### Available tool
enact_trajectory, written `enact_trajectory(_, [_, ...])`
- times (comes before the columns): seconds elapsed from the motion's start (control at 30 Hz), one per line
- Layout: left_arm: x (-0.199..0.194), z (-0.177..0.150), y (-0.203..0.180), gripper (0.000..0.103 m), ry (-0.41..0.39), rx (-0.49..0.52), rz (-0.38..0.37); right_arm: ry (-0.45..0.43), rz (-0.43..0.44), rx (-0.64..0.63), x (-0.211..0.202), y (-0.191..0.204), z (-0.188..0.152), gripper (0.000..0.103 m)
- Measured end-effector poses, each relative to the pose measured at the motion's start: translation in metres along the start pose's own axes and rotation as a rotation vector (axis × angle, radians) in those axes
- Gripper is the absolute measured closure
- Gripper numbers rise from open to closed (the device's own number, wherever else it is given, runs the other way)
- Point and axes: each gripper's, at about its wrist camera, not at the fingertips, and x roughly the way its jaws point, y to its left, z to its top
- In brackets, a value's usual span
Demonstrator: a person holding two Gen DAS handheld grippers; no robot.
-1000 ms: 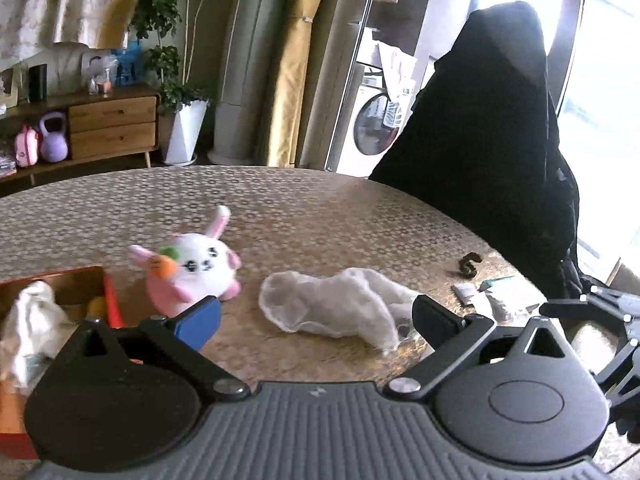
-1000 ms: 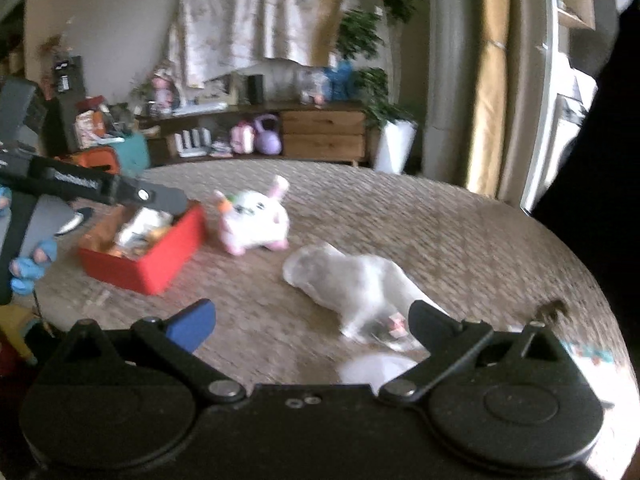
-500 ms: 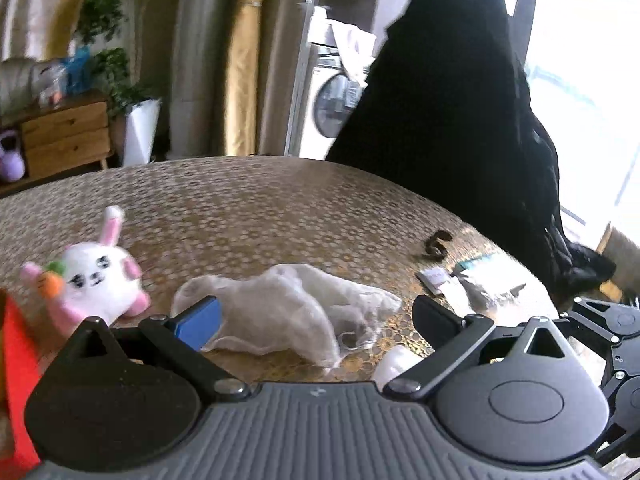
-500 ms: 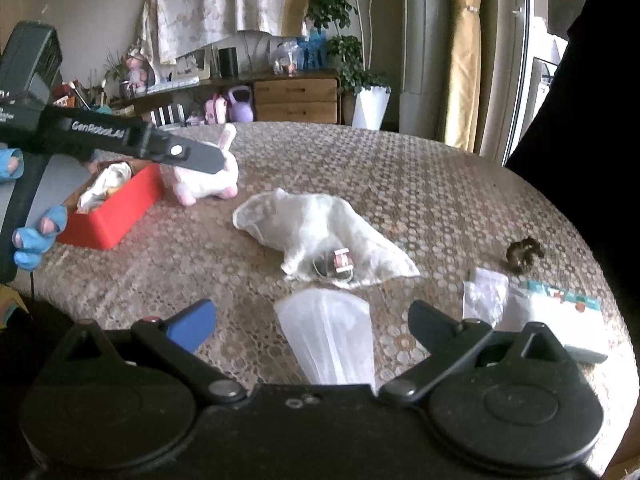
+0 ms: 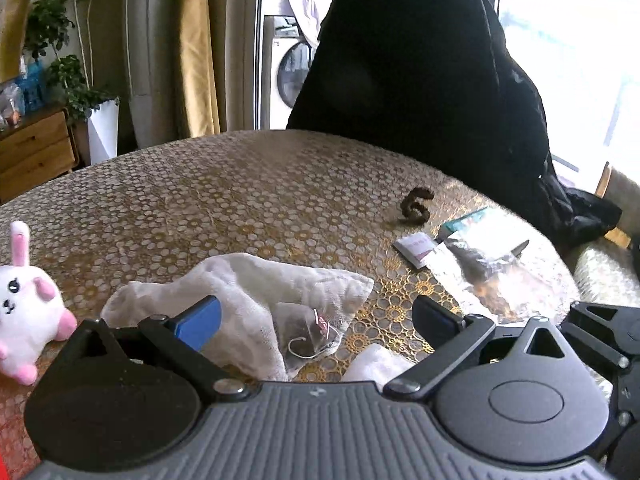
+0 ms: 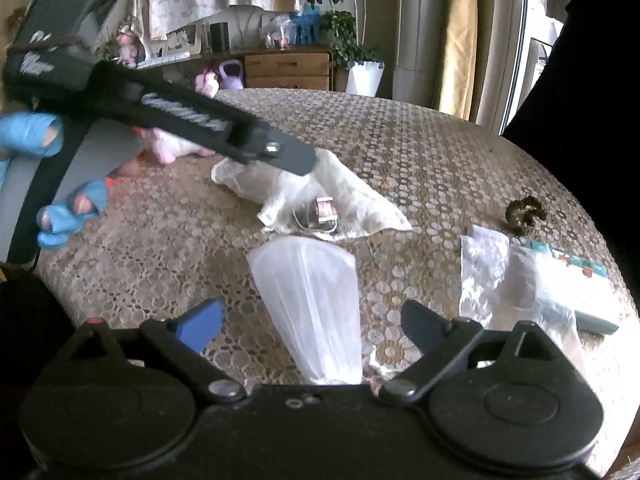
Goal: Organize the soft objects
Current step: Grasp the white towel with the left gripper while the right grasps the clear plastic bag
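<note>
Lying on the table (image 6: 440, 152), white mesh pouch (image 6: 312, 304) sits between right gripper (image 6: 312, 322) jaws, just narrowing, untouched; white cloth bag (image 5: 256, 292) contains tagged sachet (image 5: 308, 332); left gripper (image 5: 316, 316) jaws apart.

This is a home, a living room that opens to a laundry corner. A round table (image 5: 248, 184) with a golden lace-pattern cloth stands in the middle. Behind it there is a wooden sideboard (image 6: 286, 70) with drawers, and on it are small ornaments and bottles. Green houseplants (image 6: 344, 36) grow in a tall white pot (image 6: 364, 78). Yellow curtains (image 5: 198, 48) hang beside a glass door, and a washing machine (image 5: 290, 76) stands behind it. A purple kettlebell (image 6: 230, 74) sits near the sideboard.
</note>
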Motion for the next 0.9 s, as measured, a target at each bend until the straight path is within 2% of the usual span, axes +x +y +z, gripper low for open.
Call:
enact_trajectory(0.17, [0.018, 0.001, -0.004, 0.002, 0.020, 0.016, -0.008, 0.015, 0.002, 0.000, 0.008, 0.000, -0.005, 0.014])
enact_trajectory(0.23, [0.024, 0.002, -0.006, 0.007, 0.026, 0.020, -0.007, 0.018, 0.003, 0.002, 0.010, 0.000, -0.006, 0.017])
enact_trajectory(0.3, [0.029, 0.003, -0.007, 0.020, 0.036, 0.021, -0.017, 0.022, 0.002, 0.005, 0.013, 0.000, -0.007, 0.020])
enact_trajectory(0.37, [0.035, 0.003, -0.008, 0.023, 0.048, 0.029, -0.012, 0.029, -0.001, 0.004, 0.016, -0.001, -0.007, 0.022])
enact_trajectory(0.47, [0.045, 0.001, -0.008, 0.039, 0.076, 0.029, -0.018, 0.035, -0.007, 0.001, 0.019, 0.000, -0.007, 0.025])
enact_trajectory(0.73, [0.062, -0.005, -0.011, 0.052, 0.119, 0.079, 0.018, 0.044, -0.023, -0.013, 0.028, 0.003, -0.007, 0.038])
enact_trajectory(0.8, [0.064, -0.007, -0.012, 0.061, 0.123, 0.087, 0.028, 0.049, -0.028, -0.015, 0.029, 0.003, -0.007, 0.041])
enact_trajectory(0.9, [0.064, -0.008, -0.012, 0.067, 0.122, 0.091, 0.031, 0.056, -0.041, -0.011, 0.031, 0.003, -0.006, 0.049])
